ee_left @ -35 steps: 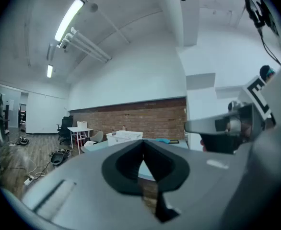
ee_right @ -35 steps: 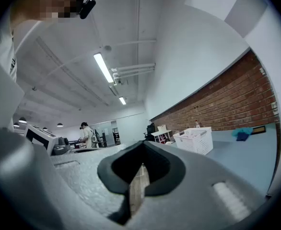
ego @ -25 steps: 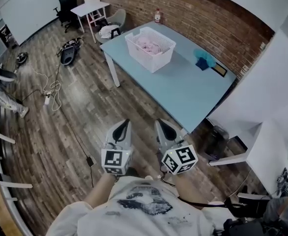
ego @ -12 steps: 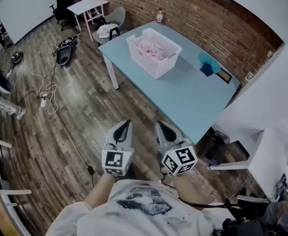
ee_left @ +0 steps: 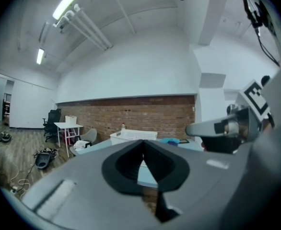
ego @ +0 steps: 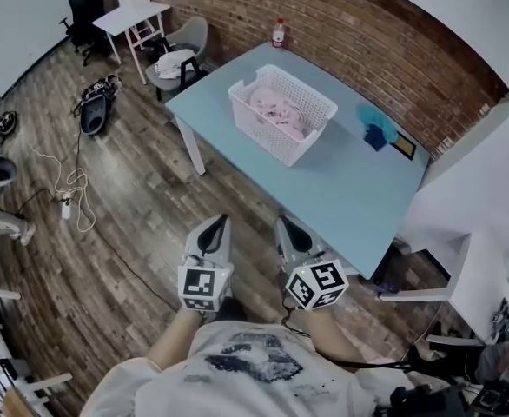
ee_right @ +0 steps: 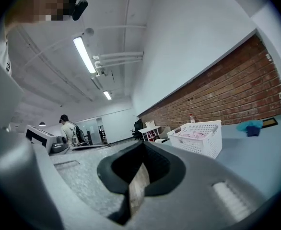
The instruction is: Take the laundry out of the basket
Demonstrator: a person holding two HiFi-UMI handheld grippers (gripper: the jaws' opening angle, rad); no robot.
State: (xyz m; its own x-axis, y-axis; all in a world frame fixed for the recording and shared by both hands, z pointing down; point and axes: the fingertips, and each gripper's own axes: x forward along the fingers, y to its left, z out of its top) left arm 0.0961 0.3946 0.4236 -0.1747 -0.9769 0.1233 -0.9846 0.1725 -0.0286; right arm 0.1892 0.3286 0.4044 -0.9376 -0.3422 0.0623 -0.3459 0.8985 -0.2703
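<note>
The basket (ego: 266, 133) stands toward the far-left end of the worktop (ego: 350, 198), far ahead of both grippers and a little to their right, well apart from them. Its long axis runs from far left to near right. Pink laundry (ego: 280, 111) lies inside it. The right gripper (ego: 283, 224) looks slightly nearer, with the left gripper (ego: 219, 221) just beside it. Both pairs of fingers are pressed together, holding and touching nothing, over the floor (ego: 150, 198) short of the worktop.
</note>
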